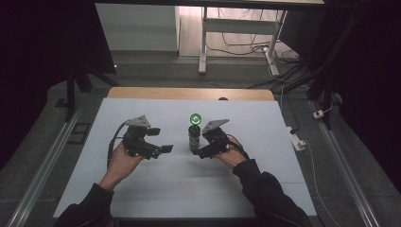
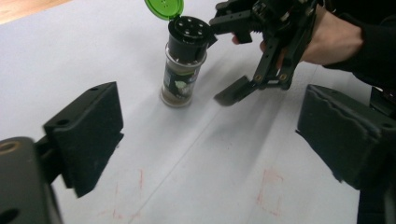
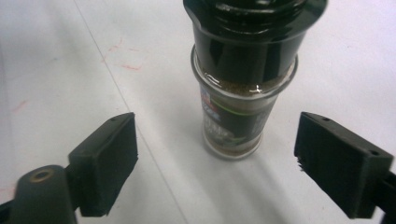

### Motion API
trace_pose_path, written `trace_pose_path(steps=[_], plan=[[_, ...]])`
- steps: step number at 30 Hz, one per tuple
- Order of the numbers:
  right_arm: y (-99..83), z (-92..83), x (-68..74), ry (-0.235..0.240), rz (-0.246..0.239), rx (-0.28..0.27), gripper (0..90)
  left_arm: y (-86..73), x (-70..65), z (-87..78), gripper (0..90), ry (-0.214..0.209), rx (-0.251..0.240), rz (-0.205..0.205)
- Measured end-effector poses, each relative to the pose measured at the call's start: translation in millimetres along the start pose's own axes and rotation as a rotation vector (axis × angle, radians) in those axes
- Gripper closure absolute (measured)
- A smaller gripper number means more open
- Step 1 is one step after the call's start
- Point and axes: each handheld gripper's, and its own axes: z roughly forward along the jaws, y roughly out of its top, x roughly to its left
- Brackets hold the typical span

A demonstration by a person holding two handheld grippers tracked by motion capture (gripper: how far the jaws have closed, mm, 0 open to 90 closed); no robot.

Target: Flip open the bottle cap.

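Spice jar (image 1: 194, 135) upright on the white table (image 1: 265, 179), green lid (image 1: 195, 118) flipped up.
The right gripper (image 1: 201, 147) stands wide just beside it, not touching; the left gripper (image 1: 160, 140) gapes wide and empty, well apart.

Clear glossy jar (image 3: 236, 116) – shiny black plastic cap (image 2: 187, 31) (green lid (image 2: 164, 8)) – on matt white table (image 1: 142, 189).

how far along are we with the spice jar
Done, by the look of it: the spice jar stands upright on the white table with its green flip lid open, shaker holes exposed. In hand: nothing; the left tool sits open and apart, and the right tool is open, jaws either side of the jar without touching. Left: probably just pulling both away.
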Motion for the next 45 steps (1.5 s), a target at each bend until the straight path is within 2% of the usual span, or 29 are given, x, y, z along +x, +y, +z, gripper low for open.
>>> trace_pose_path(steps=[6,9,15,19,31,38,45], plan=[[0.0,-12.4,6.8,0.024,0.047,-0.018,9.3,-12.0,-7.9,-9.4,2.7,-0.001,0.006,-0.006],[-2.0,-18.4,11.6,0.047,0.07,-0.006,5.4,-17.8,-12.2,-13.6,1.0,0.002,0.005,-0.008],[-7.9,-36.0,22.4,0.039,0.079,0.01,1.9,-33.9,-20.6,-27.4,0.0,0.024,-0.002,-0.009],[-13.5,-53.2,30.1,0.029,0.085,-0.012,0.0,-45.9,-24.1,-39.3,0.0,0.035,-0.016,-0.027],[-40.7,-105.5,42.3,-0.046,0.12,-0.07,0.0,-85.1,-31.3,-74.9,0.0,0.093,-0.049,-0.087],[-62.5,-133.0,45.0,-0.098,0.152,-0.076,0.0,-101.7,-34.0,-89.8,0.0,0.123,-0.058,-0.118],[-84.6,-155.1,46.0,-0.148,0.194,-0.08,0.0,-118.0,-33.6,-102.3,0.0,0.172,-0.047,-0.143]])
